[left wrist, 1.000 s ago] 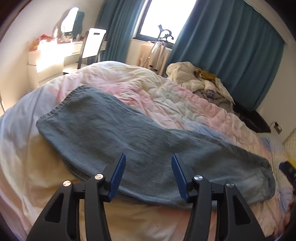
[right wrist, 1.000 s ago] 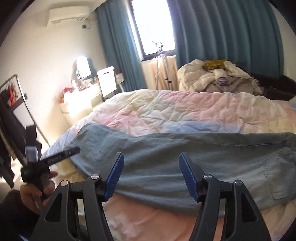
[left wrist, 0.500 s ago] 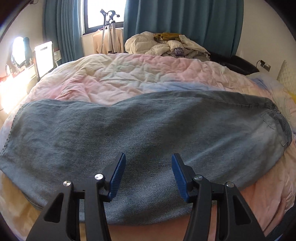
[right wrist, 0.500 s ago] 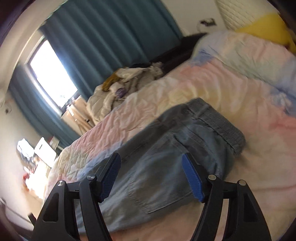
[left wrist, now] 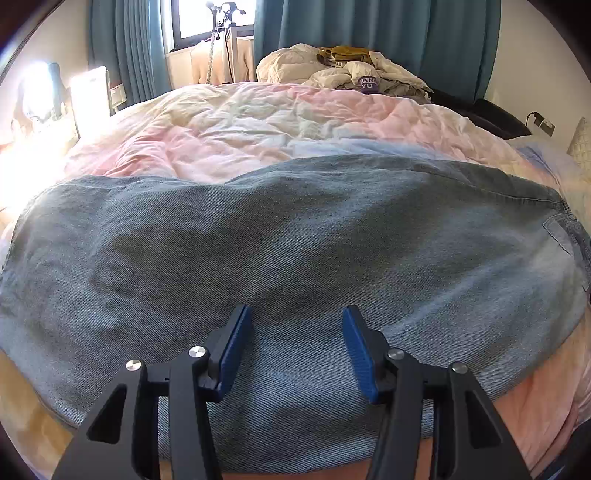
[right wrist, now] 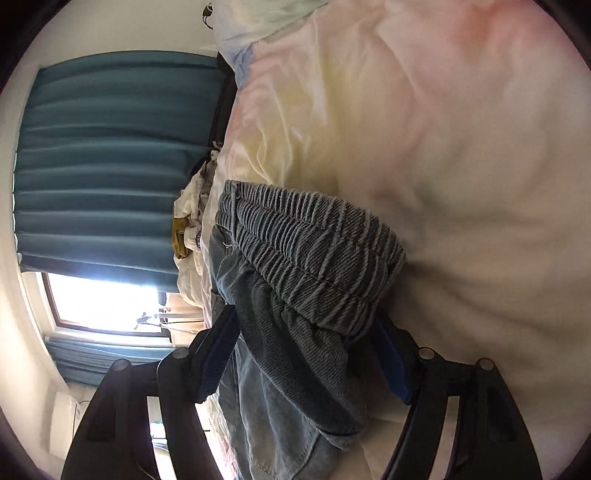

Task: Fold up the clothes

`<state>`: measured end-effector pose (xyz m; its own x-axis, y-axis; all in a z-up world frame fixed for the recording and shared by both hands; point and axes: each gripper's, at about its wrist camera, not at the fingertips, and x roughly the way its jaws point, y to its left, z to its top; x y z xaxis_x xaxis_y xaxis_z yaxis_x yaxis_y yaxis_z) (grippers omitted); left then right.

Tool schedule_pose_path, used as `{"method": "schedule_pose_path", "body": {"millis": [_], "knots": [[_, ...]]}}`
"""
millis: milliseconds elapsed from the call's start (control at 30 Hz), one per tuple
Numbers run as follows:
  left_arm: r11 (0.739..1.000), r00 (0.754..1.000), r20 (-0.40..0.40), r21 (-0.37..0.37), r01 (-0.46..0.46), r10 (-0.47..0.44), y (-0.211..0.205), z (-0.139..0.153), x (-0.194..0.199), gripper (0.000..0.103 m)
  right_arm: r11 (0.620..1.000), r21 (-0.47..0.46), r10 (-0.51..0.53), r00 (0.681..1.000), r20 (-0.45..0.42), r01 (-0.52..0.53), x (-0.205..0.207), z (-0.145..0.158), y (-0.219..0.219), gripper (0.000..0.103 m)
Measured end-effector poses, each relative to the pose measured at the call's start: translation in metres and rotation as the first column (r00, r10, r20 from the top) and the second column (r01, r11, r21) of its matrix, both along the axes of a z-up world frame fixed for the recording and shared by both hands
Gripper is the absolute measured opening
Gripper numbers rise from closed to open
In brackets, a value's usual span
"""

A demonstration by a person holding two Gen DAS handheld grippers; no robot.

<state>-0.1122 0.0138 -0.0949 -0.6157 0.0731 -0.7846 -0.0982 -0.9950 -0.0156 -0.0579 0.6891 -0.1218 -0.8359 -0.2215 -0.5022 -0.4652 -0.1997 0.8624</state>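
- The work surface is a soft pastel quilt (left wrist: 280,122) covering a bed, so nothing under the cloth gives firm backing.
- Nearest, the left gripper (left wrist: 297,350) hangs over the middle of the jeans (left wrist: 295,236), jaws about half apart with only flat denim under the gap and nothing pinched.
- The jeans lie lengthwise across the near side of the bed, legs to the left of that view, pocket and waist at the right.
- The right gripper (right wrist: 306,354) is rolled on its side at the elastic waistband (right wrist: 310,254); its jaws are opening, with the bunched waist between the pads but seemingly not pressed.
- Risk: closing there could catch one layer only, or pick up quilt with the denim, and drag the fold crooked.
- Risk: the near hem lies close to the bed's edge, so a tug toward the person could slide it off.
- Beyond the jeans, bare quilt gives open room for folding.
- Farthest, a clothes pile (left wrist: 343,70) sits before the teal curtains (left wrist: 388,33), well apart.
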Motion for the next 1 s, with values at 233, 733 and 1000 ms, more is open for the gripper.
{"method": "schedule_pose_path", "body": {"millis": [233,733,1000], "knots": [[1.000,1.000,0.006,0.004,0.000,0.000,0.000,0.002,-0.005,0.053,0.982,0.186,0.003,0.991,0.132,-0.028,-0.014,0.021,-0.013,0.040],[0.998,0.999,0.031,0.063,-0.030,0.028,-0.031,0.009,-0.012,0.053,0.746,0.665,0.088,0.995,-0.049,-0.033,-0.035,0.213,-0.170,0.029],[0.983,0.995,-0.033,0.158,-0.088,0.095,-0.065,0.035,-0.008,0.053,0.537,0.839,0.292,0.952,-0.087,-0.088,-0.057,0.274,-0.324,0.028]]}}
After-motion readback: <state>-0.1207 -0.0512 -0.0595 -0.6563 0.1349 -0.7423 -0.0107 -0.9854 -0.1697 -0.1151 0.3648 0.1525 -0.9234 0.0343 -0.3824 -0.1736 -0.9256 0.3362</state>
